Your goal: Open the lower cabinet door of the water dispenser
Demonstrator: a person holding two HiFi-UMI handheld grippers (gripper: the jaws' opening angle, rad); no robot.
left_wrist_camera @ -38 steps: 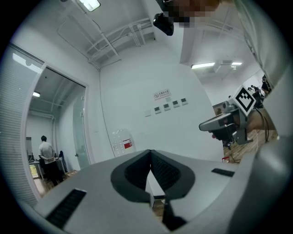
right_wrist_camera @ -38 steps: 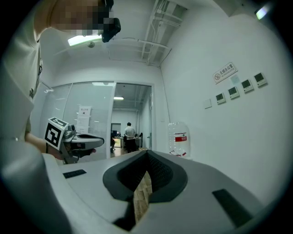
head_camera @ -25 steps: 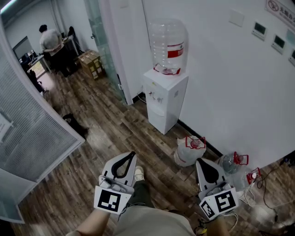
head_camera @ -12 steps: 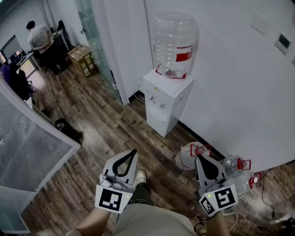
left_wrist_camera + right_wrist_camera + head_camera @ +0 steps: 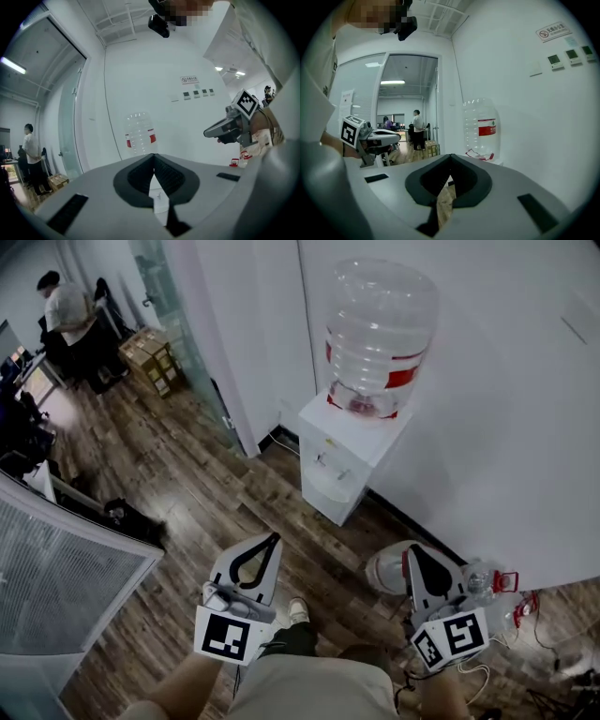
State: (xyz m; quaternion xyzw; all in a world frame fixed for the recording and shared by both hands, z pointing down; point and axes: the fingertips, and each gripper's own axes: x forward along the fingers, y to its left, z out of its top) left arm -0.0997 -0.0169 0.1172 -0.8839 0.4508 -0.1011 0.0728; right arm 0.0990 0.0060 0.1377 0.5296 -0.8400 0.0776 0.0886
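The white water dispenser point(image 5: 349, 451) stands against the wall, well ahead of both grippers, with its lower cabinet door point(image 5: 330, 495) closed. The clear bottle point(image 5: 380, 329) on top looks empty. A spare bottle point(image 5: 386, 568) sits on the floor beside the right gripper point(image 5: 413, 551). That gripper and the left gripper point(image 5: 273, 538) both have their jaws together, holding nothing.

floor point(image 5: 202, 488): glossy wood | bottle point(image 5: 380, 329): clear plastic | water dispenser point(image 5: 339, 474): smooth

Left tongs point(image 5: 273, 538), right tongs point(image 5: 413, 550) closed, empty
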